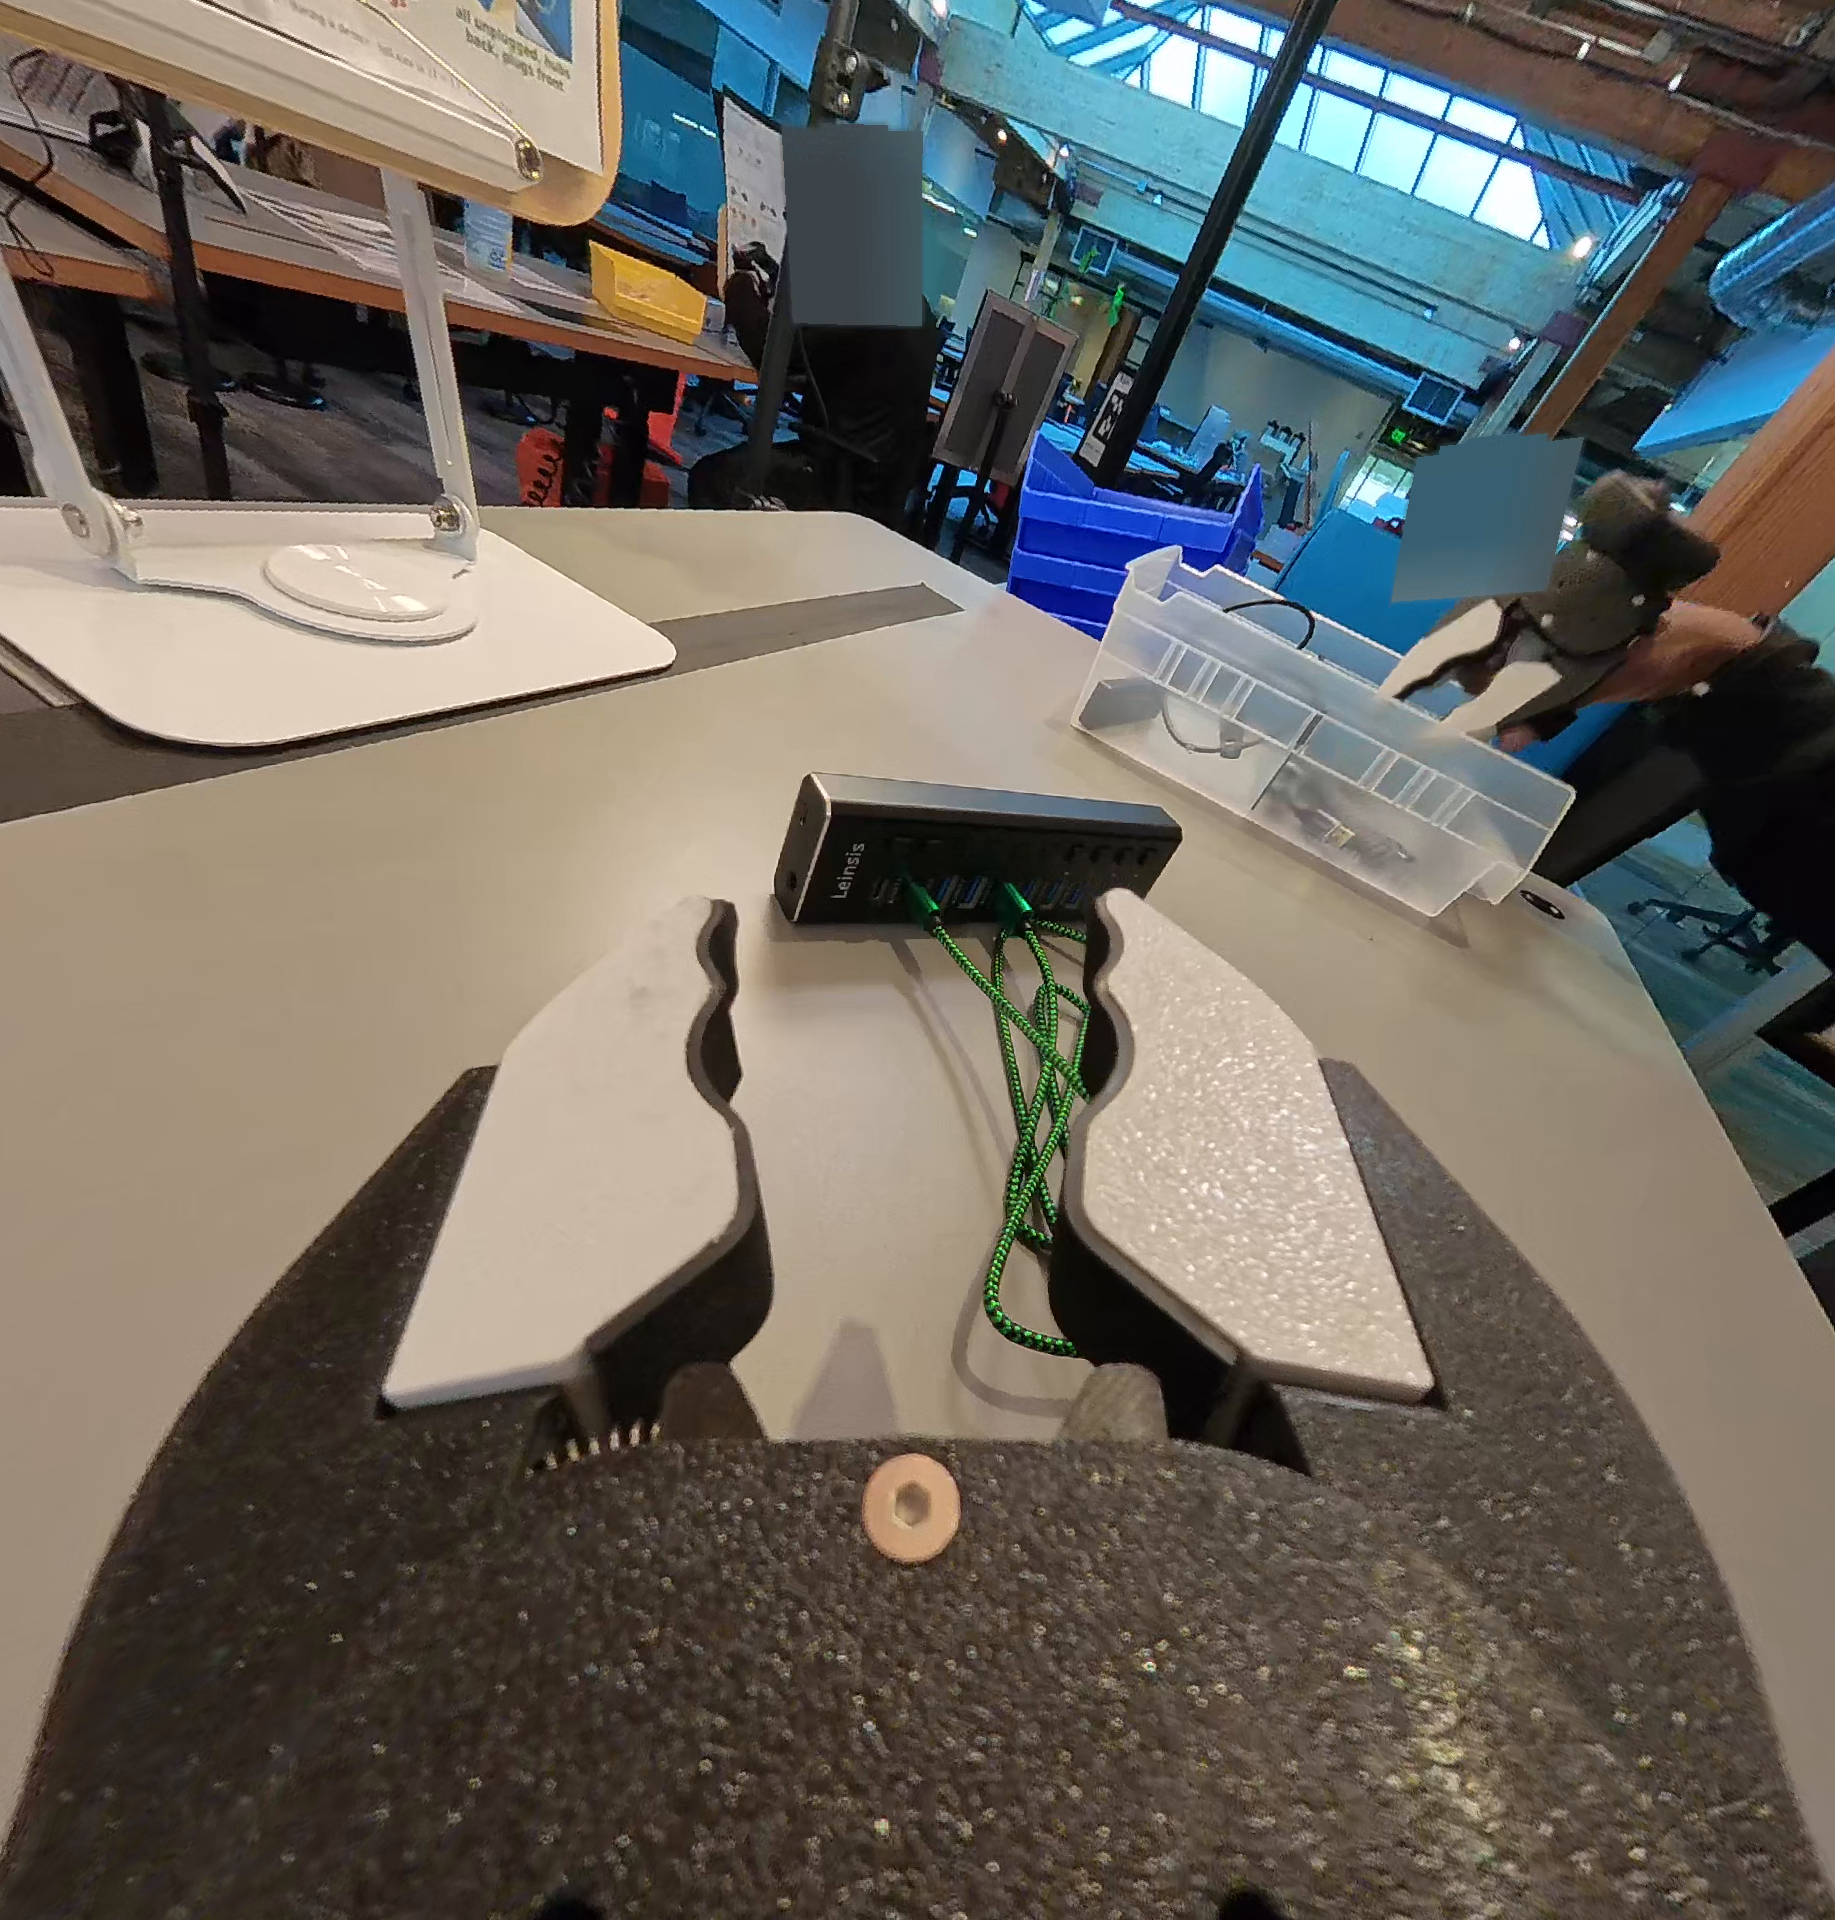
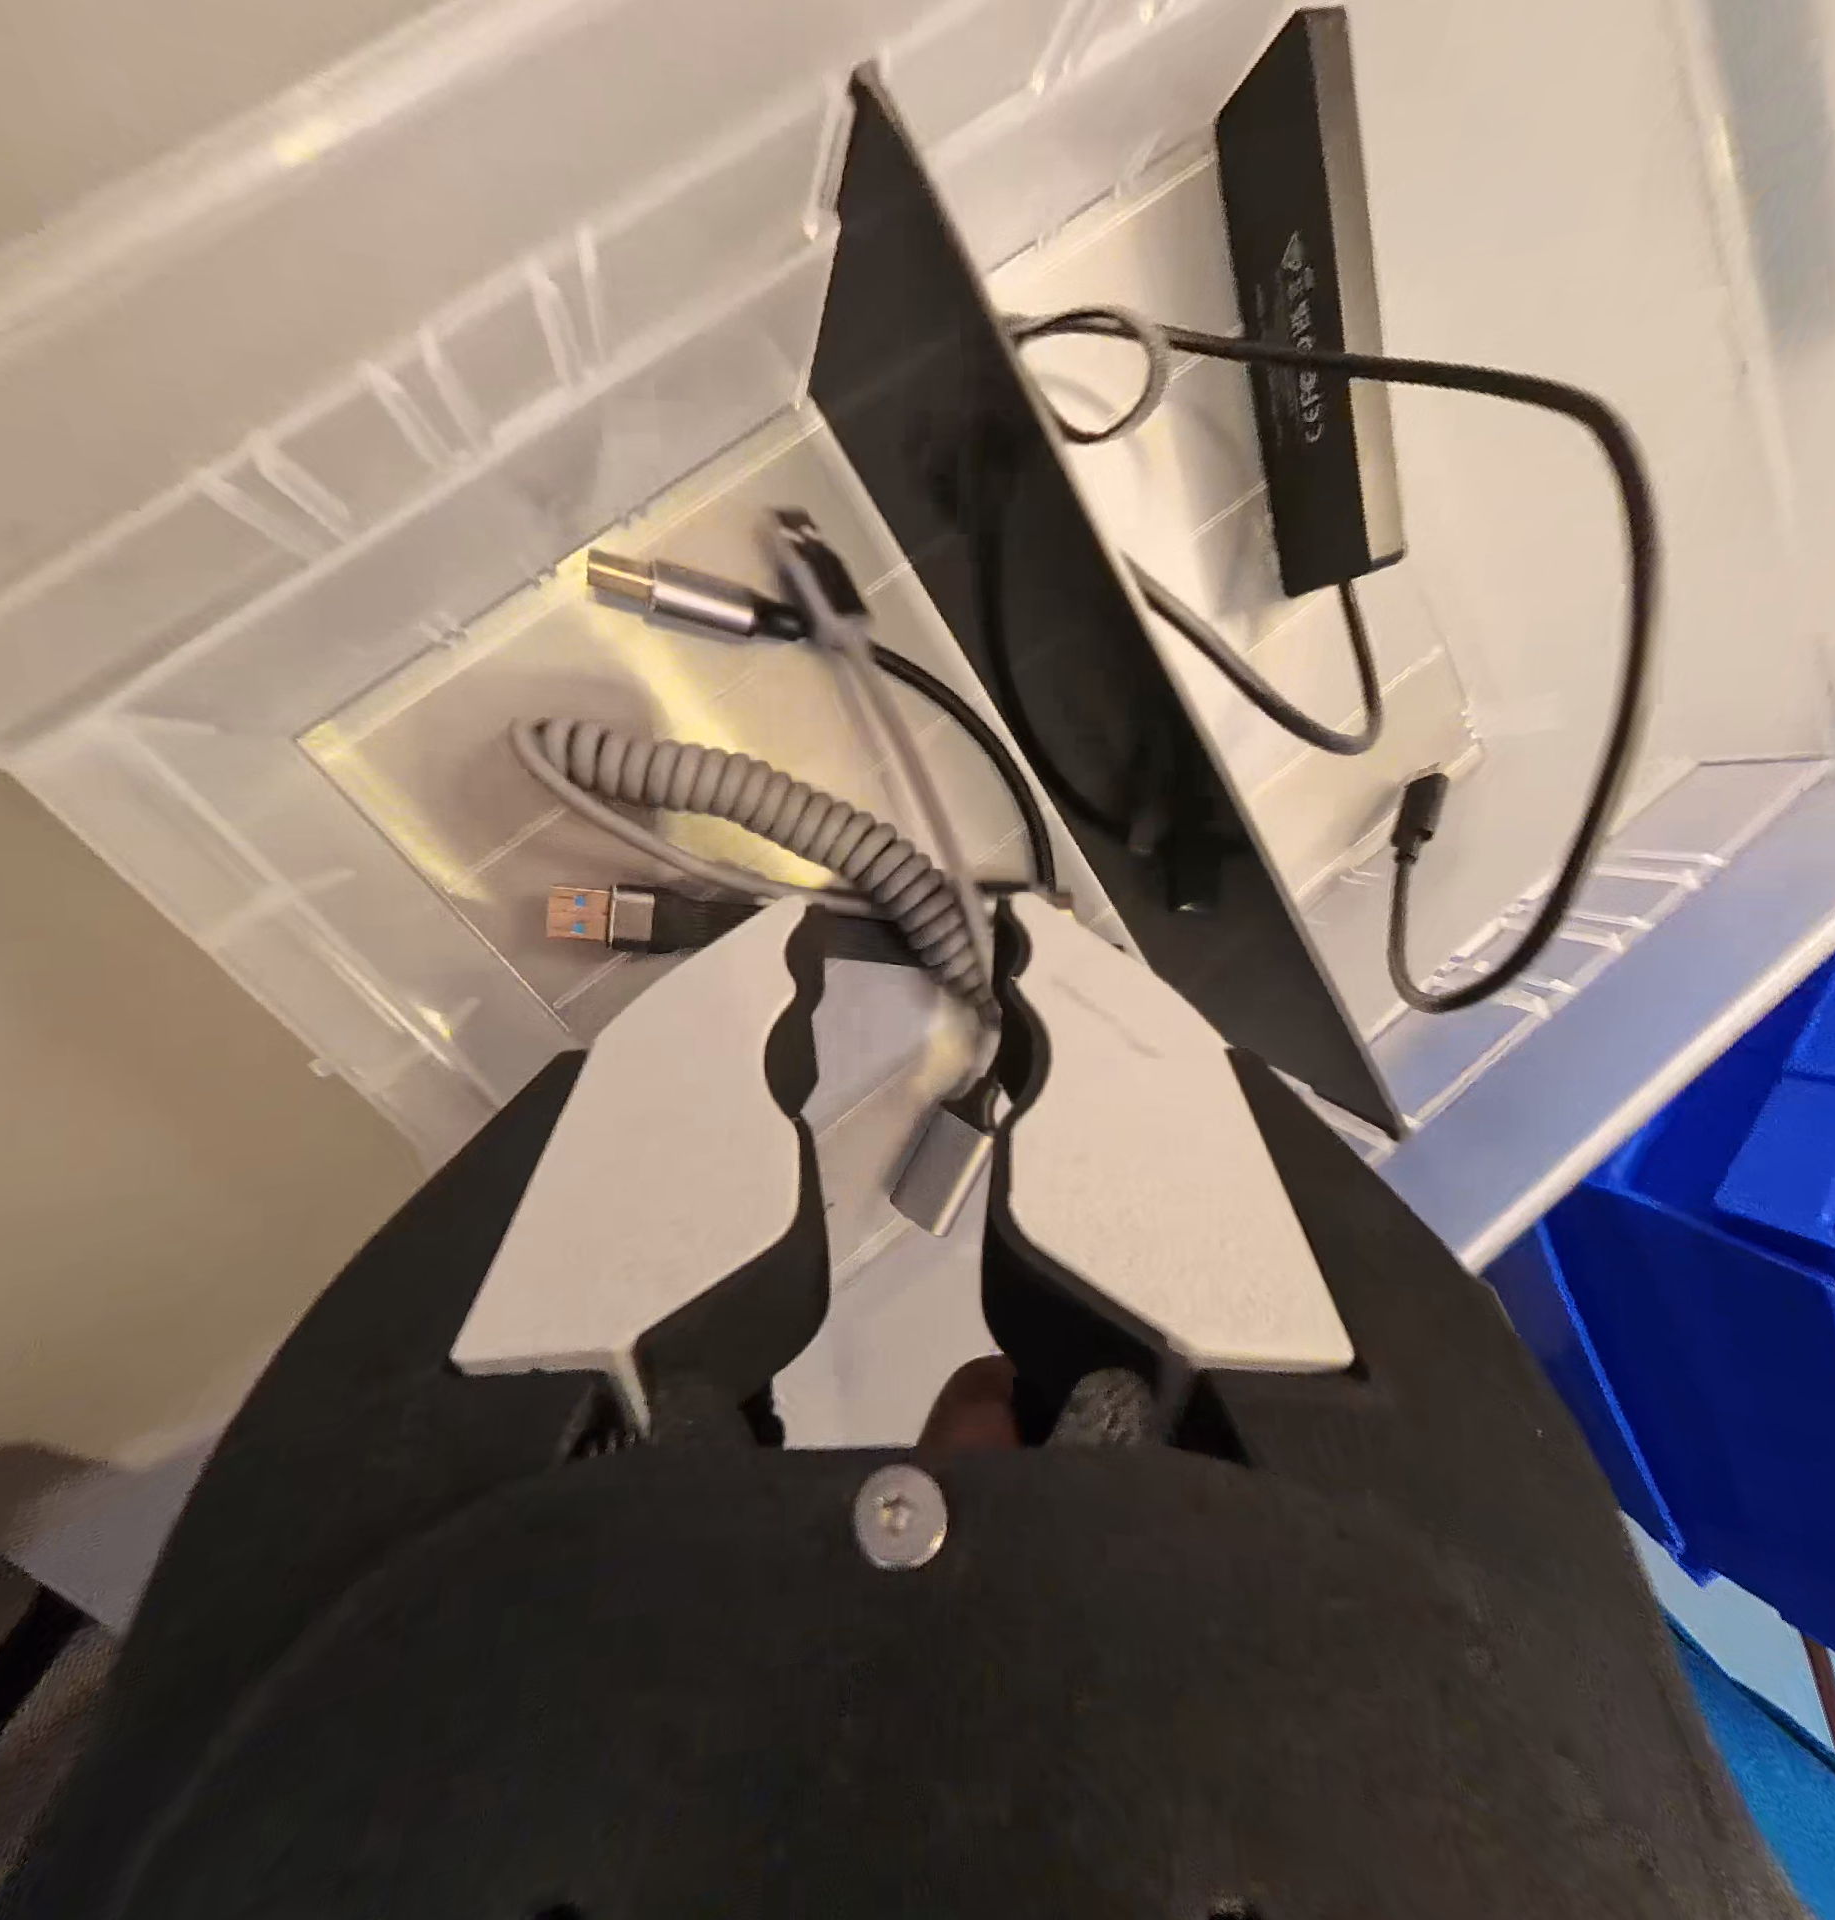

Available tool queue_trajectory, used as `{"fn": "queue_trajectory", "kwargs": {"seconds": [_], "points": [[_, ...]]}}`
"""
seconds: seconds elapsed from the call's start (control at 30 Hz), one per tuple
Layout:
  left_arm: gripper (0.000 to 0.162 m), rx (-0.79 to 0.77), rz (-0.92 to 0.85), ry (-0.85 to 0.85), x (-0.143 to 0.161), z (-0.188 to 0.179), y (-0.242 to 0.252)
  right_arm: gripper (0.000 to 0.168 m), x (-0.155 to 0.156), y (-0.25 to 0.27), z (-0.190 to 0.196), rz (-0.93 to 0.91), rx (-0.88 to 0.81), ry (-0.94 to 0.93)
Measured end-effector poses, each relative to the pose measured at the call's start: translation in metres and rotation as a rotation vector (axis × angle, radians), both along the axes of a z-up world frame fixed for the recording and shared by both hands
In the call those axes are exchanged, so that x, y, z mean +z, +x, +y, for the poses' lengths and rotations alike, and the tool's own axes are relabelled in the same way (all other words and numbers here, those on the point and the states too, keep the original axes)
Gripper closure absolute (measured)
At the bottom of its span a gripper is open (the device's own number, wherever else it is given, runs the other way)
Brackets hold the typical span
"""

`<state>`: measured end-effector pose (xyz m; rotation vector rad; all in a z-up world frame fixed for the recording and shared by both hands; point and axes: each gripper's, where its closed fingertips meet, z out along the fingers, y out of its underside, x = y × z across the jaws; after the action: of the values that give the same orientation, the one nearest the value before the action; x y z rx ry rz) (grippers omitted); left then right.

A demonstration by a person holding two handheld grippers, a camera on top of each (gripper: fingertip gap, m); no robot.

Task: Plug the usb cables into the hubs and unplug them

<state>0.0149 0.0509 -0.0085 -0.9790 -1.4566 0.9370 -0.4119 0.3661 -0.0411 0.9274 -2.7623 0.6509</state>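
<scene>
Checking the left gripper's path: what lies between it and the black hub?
Left wrist view: only green braided cables on bare table between left gripper and black hub.

Green-black braided cables (image 1: 1038, 1049), black hub (image 1: 980, 847)

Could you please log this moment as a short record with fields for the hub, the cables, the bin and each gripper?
hub on table: black multi-port USB hub, lying flat
plugged in: green braided cables, two plugs seated in its front ports
bin: clear plastic bin with divider, holding loose cables and a slim black hub
left gripper: open, empty, facing the hub
right gripper: open over the bin, grey coiled cable between its fingers, not clamped
</scene>
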Motion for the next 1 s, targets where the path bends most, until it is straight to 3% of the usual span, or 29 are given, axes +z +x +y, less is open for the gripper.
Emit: {"fn": "queue_trajectory", "kwargs": {"seconds": [0.27,0.47,0.63,0.8,1.0], "points": [[0.096,-0.002,-0.066,-0.085,-0.005,0.008,-0.007,0.13,0.058,0.021,-0.019,-0.004,-0.072,-0.166],[0.095,0.005,-0.1,-0.146,-0.008,0.017,-0.015,0.134,0.084,0.147,-0.08,-0.14,0.05,-0.273],[0.095,-0.013,-0.13,-0.187,-0.011,0.028,-0.023,0.135,0.067,0.241,-0.148,-0.205,0.105,-0.277],[0.095,-0.012,-0.145,-0.198,-0.013,0.03,-0.024,0.128,0.027,0.272,-0.225,-0.197,0.084,-0.193],[0.095,-0.02,-0.126,-0.161,-0.011,0.028,-0.023,0.118,-0.003,0.287,-0.265,-0.214,0.122,-0.058]]}}
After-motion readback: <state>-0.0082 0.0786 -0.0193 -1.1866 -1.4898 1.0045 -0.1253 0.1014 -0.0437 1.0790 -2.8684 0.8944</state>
